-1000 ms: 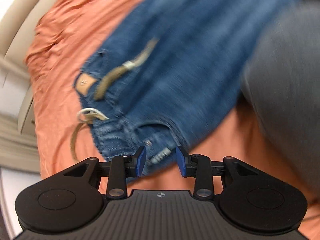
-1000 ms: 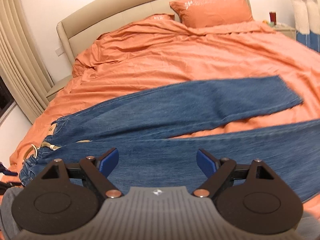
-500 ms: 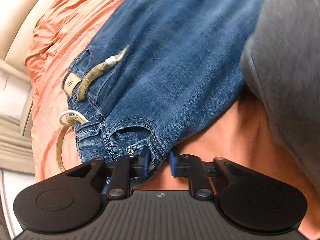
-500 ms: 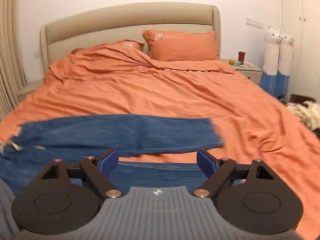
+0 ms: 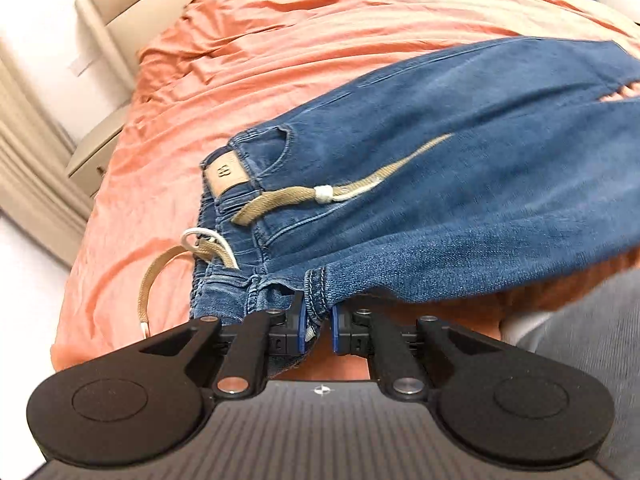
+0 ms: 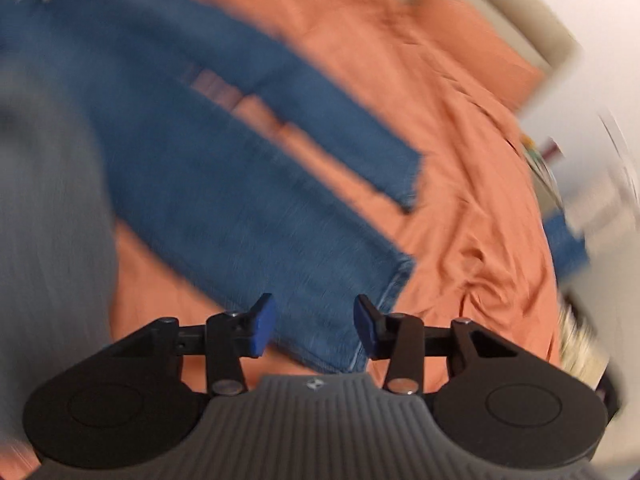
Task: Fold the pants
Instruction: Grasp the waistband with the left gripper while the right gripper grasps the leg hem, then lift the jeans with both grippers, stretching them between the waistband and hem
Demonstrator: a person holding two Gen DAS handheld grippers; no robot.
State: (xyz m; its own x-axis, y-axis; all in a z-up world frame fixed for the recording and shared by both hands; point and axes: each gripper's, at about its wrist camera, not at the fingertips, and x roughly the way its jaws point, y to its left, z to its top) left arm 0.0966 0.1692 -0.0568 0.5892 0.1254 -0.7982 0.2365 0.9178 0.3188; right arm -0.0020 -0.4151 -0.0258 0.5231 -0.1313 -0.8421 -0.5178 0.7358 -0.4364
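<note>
Left gripper (image 5: pixel 319 329) pinching jeans (image 5: pixel 440 184) waistband on orange bed (image 5: pixel 280 32). Right gripper (image 6: pixel 314 326) spread over leg hem (image 6: pixel 394 286) (blurred). Next, likely: clamp hem, fold leg over.

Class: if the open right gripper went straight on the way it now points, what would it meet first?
Probably the hem end of the nearer jeans leg, lying ahead of the right gripper on the orange duvet; blur leaves depth uncertain.

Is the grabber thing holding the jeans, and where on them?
Yes. The left gripper pinches the jeans at the waistband edge. The right gripper is open above a leg hem, holding nothing.
</note>
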